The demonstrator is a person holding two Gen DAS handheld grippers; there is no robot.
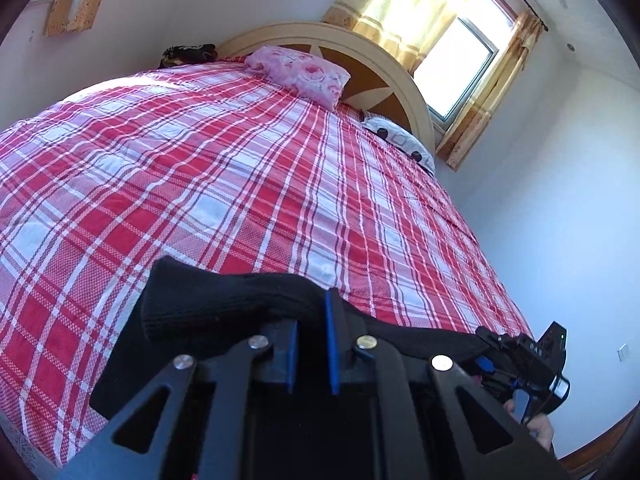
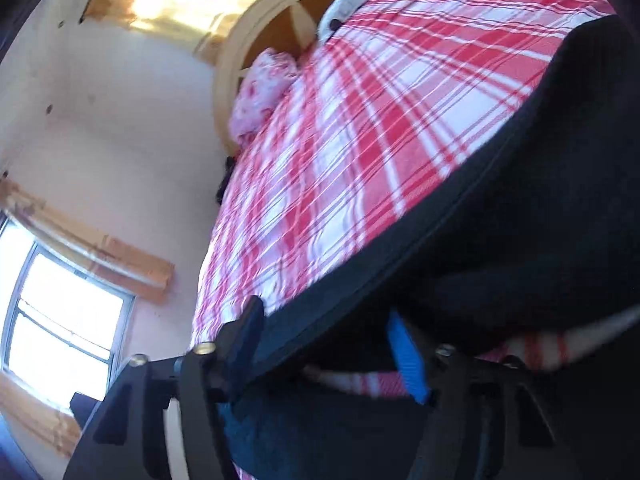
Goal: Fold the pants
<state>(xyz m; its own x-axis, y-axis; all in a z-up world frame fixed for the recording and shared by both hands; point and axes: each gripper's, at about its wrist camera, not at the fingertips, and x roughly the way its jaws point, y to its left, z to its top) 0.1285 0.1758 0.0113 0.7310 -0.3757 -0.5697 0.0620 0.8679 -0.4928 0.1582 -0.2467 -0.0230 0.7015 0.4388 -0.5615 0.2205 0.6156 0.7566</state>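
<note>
The black pants (image 1: 224, 304) lie on the red and white plaid bed (image 1: 200, 160), with a ribbed edge lifted off the cover. My left gripper (image 1: 312, 312) is shut on that black cloth, its blue pads close together. In the left wrist view the right gripper (image 1: 520, 356) shows at the far right, by the stretched edge of the pants, with a hand (image 1: 540, 432) below it. In the right wrist view the pants (image 2: 520, 220) fill the right side. Their hem runs through the right gripper (image 2: 326, 332), whose jaws stand apart, with the blue pad (image 2: 406, 356) clear of the cloth.
A pink flowered pillow (image 1: 300, 72) and a white spotted pillow (image 1: 400, 140) lie against the round headboard (image 1: 384, 80). A dark bundle (image 1: 188, 54) sits at the far left corner. A curtained window (image 1: 460, 64) is behind the bed. White walls close in on the right.
</note>
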